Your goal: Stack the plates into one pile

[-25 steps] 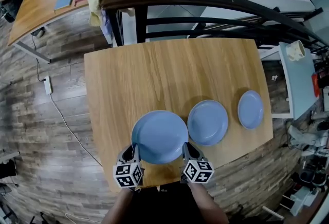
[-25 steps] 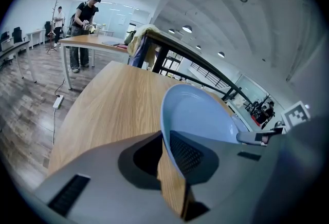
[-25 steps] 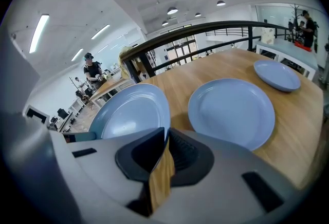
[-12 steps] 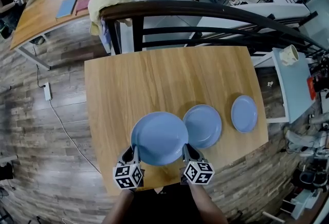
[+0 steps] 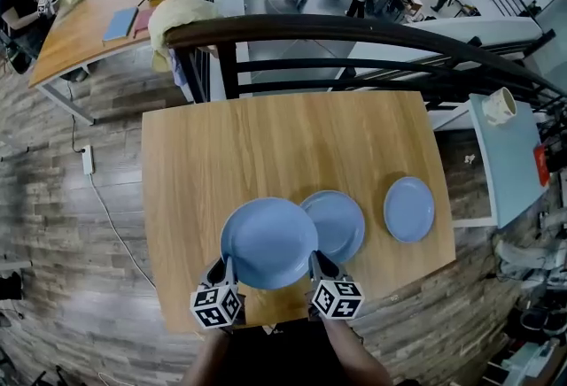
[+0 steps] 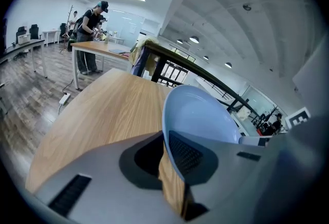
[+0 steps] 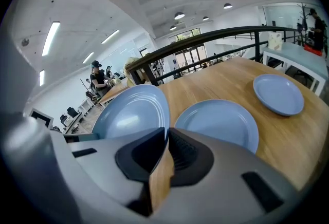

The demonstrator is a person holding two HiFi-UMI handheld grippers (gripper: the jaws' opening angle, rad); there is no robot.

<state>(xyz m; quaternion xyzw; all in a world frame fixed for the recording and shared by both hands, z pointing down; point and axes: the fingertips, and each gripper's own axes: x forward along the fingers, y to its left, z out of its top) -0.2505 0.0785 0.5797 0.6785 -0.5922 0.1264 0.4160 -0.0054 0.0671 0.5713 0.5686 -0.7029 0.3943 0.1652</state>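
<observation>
Both grippers hold a large blue plate (image 5: 268, 243) in the air above the front of the wooden table (image 5: 266, 136). My left gripper (image 5: 223, 274) is shut on the plate's left rim (image 6: 200, 115), and my right gripper (image 5: 321, 267) is shut on its right rim (image 7: 131, 112). The rim sits between the pads of the left gripper (image 6: 165, 138) and of the right gripper (image 7: 167, 138). A medium blue plate (image 5: 344, 223) lies on the table, its left edge hidden under the held plate; it also shows in the right gripper view (image 7: 218, 123). Further right lies a small blue plate (image 5: 409, 209) (image 7: 278, 93).
A dark curved railing (image 5: 354, 32) runs behind the table's far edge. To the right stands a pale side table (image 5: 509, 163) with a white cup (image 5: 500, 105). The wooden floor drops away at the left, and a second desk (image 5: 97, 21) stands far left.
The large plate has risen and moved right with both grippers. It now overlaps the medium plate's left edge, where a second ago a gap showed between them.
</observation>
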